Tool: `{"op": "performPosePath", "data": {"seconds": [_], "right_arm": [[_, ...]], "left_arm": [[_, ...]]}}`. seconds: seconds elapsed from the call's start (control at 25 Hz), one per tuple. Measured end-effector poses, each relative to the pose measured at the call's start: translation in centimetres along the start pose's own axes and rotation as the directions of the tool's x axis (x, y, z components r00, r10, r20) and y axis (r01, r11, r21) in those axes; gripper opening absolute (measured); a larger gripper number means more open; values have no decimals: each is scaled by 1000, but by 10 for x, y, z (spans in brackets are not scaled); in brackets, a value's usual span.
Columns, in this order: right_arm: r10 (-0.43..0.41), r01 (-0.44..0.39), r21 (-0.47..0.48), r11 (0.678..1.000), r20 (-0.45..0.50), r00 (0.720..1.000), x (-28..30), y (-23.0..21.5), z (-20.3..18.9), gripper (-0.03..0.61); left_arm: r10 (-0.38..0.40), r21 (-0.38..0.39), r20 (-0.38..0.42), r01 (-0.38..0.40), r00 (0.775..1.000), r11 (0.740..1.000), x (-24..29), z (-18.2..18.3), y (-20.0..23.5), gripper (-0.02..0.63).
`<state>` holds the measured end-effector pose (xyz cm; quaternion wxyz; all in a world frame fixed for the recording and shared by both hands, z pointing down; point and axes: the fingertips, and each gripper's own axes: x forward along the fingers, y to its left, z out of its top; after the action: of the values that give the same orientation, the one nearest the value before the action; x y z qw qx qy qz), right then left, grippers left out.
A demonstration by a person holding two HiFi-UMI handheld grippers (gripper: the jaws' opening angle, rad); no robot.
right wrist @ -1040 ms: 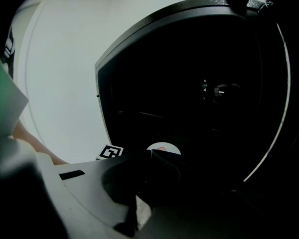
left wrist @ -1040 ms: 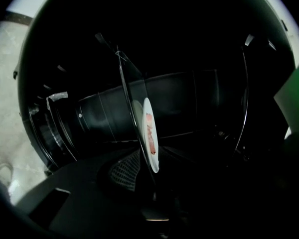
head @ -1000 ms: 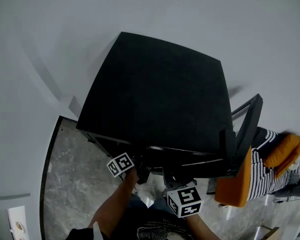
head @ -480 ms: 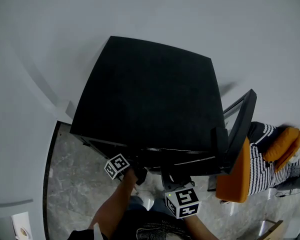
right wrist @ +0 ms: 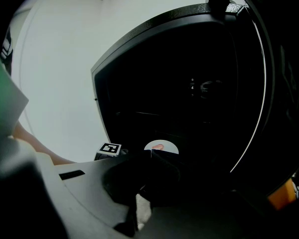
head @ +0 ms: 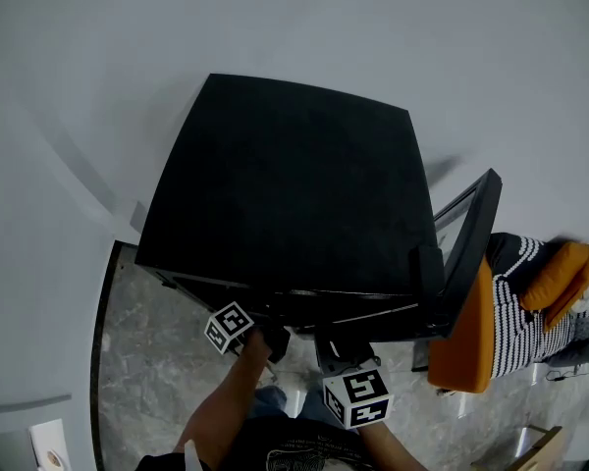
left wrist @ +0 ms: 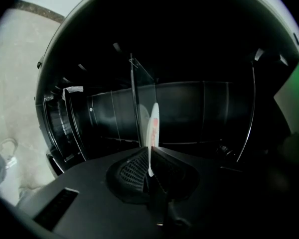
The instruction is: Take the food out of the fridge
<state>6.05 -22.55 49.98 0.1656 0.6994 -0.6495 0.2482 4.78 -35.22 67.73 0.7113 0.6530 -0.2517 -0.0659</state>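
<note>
Black fridge (head: pixel 294 194) on grey marble floor (head: pixel 147 361), left tool (left wrist: pixel 149 152) pinching plate (left wrist: pixel 154 123), right tool (right wrist: pixel 152 154) pressed together.

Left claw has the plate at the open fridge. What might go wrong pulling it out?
The plate is pinched only at its rim by the left claw, so it may tip and shed its reddish food. A thin panel stands close beside it; the plate could knock it coming out.
</note>
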Motion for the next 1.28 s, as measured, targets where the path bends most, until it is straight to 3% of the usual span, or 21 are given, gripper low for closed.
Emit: {"op": "performPosePath", "data": {"seconds": [0.32,0.72,1.04,1.2,1.28], "right_arm": [[7,-7,7,1000,-9,1000,-4,4,-8,22],[68,-67,-4,998,31,997,-25,5,-10,21],[146,-144,-27,989,71,987,-64,9,-23,21],[175,-173,-27,985,97,980,-85,7,-31,21],[190,-188,-27,982,111,976,-95,8,-34,22]], "left_arm": [[-73,-11,12,73,997,997,-15,-2,0,21],[-160,2,89,161,983,987,-65,-25,-31,20],[-233,32,180,231,956,973,-117,-65,-74,21],[-314,31,215,315,925,949,-140,-91,-101,21],[-289,43,223,287,931,957,-154,-104,-100,21]]}}
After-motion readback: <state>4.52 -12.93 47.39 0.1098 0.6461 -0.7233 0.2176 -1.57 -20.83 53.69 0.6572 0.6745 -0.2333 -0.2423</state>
